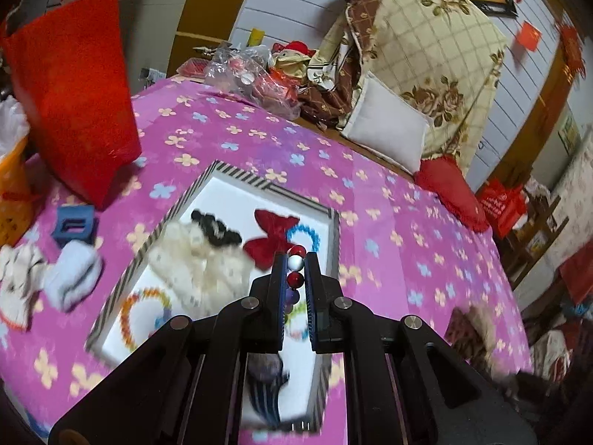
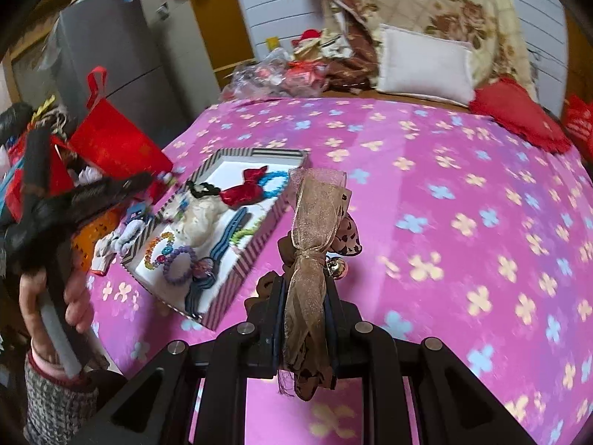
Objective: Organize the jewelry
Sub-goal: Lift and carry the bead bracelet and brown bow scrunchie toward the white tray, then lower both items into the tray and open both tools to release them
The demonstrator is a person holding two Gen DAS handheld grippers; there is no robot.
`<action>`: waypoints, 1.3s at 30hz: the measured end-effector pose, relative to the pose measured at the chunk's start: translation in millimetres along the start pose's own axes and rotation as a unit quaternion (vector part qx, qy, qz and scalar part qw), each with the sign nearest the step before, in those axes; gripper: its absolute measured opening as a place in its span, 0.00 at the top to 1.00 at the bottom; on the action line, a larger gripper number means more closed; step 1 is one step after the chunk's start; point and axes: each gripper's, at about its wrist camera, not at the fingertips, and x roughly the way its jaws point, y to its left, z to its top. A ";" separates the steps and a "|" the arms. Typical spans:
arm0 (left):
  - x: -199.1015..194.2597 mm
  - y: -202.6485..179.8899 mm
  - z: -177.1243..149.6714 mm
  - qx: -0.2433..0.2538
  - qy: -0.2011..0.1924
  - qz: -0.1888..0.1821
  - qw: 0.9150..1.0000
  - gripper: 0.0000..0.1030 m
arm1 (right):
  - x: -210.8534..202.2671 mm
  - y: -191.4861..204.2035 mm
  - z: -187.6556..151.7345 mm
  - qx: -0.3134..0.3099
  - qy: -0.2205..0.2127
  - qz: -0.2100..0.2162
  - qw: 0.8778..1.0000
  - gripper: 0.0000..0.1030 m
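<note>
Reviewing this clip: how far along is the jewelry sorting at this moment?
Well along. The tray already holds a red bow, a blue ring, a white scrunchie, and beaded bracelets. In hand: left tongs grip a bead string over the tray; right tongs grip a brown ribbon bow beside it. Left: a blue clip and socks-like items outside the tray.
</note>
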 end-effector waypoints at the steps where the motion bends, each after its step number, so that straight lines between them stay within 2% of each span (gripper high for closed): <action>1: 6.9 2.0 6.0 -0.001 -0.001 0.000 1.000 0.92 | 5.2 3.7 3.6 -0.005 0.002 0.001 1.000 0.83; 9: 63.1 26.0 37.6 -0.006 0.007 0.007 1.000 0.92 | 51.7 41.6 44.6 -0.041 0.011 0.011 0.999 0.83; 14: 106.4 53.3 53.5 -0.043 0.032 -0.013 0.998 0.92 | 94.6 66.3 68.4 -0.053 0.027 0.023 0.998 0.83; 17: 127.1 64.1 56.2 -0.043 0.044 0.004 0.998 0.92 | 122.8 79.0 77.2 -0.054 0.043 0.036 0.997 0.83; 23: 149.9 84.7 53.8 -0.065 0.066 0.025 0.995 0.92 | 174.9 100.7 84.6 -0.055 0.082 0.055 0.994 0.83; 27: 147.3 84.4 54.3 -0.064 0.065 0.019 0.996 0.91 | 199.3 107.8 82.9 -0.053 0.101 0.054 0.992 0.83; 31: 140.8 81.0 57.5 -0.060 0.055 0.018 0.997 0.63 | 209.9 107.0 81.4 -0.049 0.114 0.049 0.991 0.82; 32: 136.8 80.7 58.5 -0.061 0.048 0.018 0.997 0.61 | 211.6 106.6 81.4 -0.050 0.116 0.047 0.991 0.82; 33: 134.4 80.2 59.3 -0.060 0.045 0.019 0.997 0.61 | 212.2 106.0 81.4 -0.051 0.116 0.046 0.991 0.81; 34: 132.6 80.0 60.2 -0.060 0.044 0.018 0.997 0.61 | 214.3 104.8 82.4 -0.053 0.116 0.044 0.991 0.75; 35: 129.8 79.8 61.3 -0.061 0.042 0.018 0.997 0.60 | 213.7 104.0 82.6 -0.053 0.114 0.043 0.991 0.63; 37: 126.0 79.7 62.7 -0.063 0.036 0.020 0.997 0.60 | 209.2 100.8 83.7 -0.051 0.102 0.045 0.992 0.53; 39: 122.1 76.6 64.3 -0.057 0.032 0.026 0.998 0.60 | 201.6 97.8 84.6 -0.050 0.099 0.048 0.993 0.53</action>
